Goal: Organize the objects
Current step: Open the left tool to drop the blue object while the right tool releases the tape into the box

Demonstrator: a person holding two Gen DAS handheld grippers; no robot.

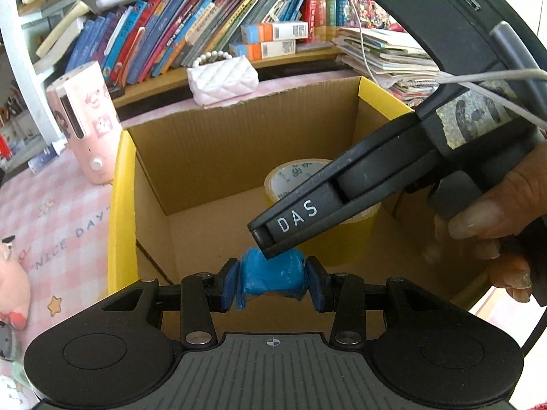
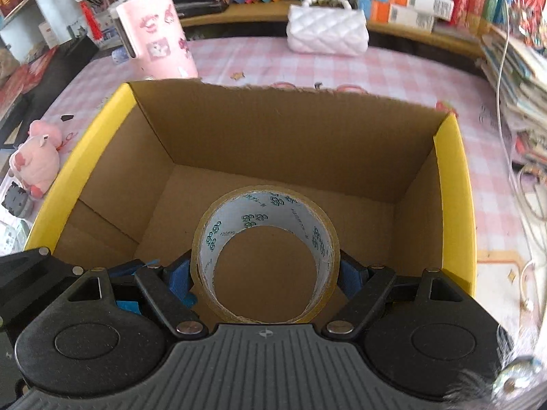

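Observation:
An open cardboard box (image 1: 239, 136) with yellow outer sides stands on the pink checked tablecloth; it also shows in the right wrist view (image 2: 280, 136). My left gripper (image 1: 273, 282) is shut on a blue crumpled lump (image 1: 271, 273) over the box's near side. My right gripper (image 2: 265, 273) is shut on a roll of clear packing tape (image 2: 265, 259), held inside the box just above its floor. In the left wrist view the right gripper's body (image 1: 376, 184) reaches in from the right and partly hides the tape roll (image 1: 294, 174).
A pink cylinder device (image 1: 85, 119) stands left of the box, a white quilted purse (image 1: 222, 78) behind it. A pink plush (image 2: 34, 164) sits at the left. Shelved books (image 1: 171, 34) and a paper stack (image 1: 386, 58) line the back and right.

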